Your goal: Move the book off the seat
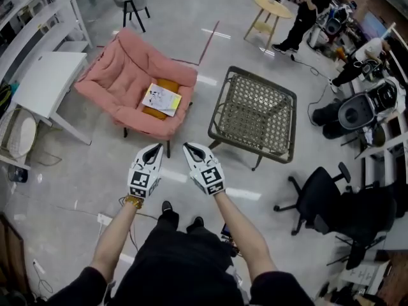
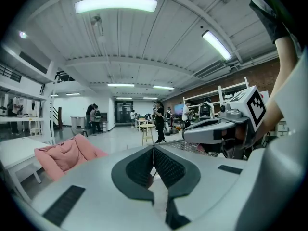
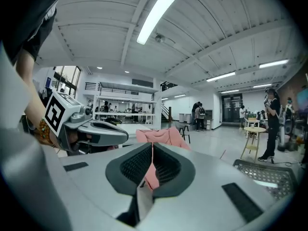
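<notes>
A glossy grey floor (image 1: 191,43) filled the hall. A square woven table (image 1: 255,113) stood mid-room, with a white desk (image 1: 48,81) left, a round wooden table (image 1: 272,8) far right and a black office chair (image 1: 319,199) near right. Strip lights (image 2: 115,5) lit the ribbed white ceiling (image 2: 144,37).

book (image 1: 161,99): print too small to read | yellow cushion (image 1: 169,83): mostly hidden under book
</notes>
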Motion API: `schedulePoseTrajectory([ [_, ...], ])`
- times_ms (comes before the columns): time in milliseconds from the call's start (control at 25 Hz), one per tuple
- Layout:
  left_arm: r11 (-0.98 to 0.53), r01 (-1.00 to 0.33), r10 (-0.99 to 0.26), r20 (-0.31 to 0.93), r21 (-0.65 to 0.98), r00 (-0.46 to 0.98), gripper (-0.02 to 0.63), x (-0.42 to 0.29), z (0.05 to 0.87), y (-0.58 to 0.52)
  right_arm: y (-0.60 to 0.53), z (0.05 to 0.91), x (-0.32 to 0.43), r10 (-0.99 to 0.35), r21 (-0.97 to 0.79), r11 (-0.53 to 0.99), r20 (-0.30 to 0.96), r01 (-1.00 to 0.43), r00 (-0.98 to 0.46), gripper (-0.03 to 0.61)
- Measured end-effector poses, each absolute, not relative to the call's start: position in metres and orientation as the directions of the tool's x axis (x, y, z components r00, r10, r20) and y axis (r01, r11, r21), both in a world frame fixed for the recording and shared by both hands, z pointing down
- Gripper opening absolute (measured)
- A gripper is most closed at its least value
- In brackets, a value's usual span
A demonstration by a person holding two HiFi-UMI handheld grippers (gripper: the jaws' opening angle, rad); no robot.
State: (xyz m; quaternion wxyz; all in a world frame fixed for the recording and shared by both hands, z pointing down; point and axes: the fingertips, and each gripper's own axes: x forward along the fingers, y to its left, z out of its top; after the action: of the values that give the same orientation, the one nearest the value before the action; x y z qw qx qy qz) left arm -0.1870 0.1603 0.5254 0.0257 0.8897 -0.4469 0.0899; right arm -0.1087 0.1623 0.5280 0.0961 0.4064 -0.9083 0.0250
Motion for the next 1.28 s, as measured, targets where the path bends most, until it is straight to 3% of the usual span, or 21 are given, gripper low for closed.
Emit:
schedulePoseTrajectory([
  [240, -0.628, -0.778, -0.765, 0.197, -0.016, 0.614, 0.012, -0.231, 0.532, 0.116, 0.123, 0.527, -0.15, -0.748, 0.048, 0.652, 0.207, -0.757, -0.631, 0.015],
  [560, -0.628, -0.778, -0.759, 0.227, -0.011, 0.61, 0.012, -0.238, 0.546, 0.058, 0.073, 0.542, -0.159, -0.738, 0.035, 0.66, 0.218, -0.751, -0.639, 0.015],
  [1280, -0.571, -0.821, -0.771, 0.362, -0.027, 0.524, 0.012, -0.199, 0.595, -0.089, -0.092, 0.583, -0.096, -0.717, -0.006, 0.678, 0.218, -0.735, -0.662, 0.015],
])
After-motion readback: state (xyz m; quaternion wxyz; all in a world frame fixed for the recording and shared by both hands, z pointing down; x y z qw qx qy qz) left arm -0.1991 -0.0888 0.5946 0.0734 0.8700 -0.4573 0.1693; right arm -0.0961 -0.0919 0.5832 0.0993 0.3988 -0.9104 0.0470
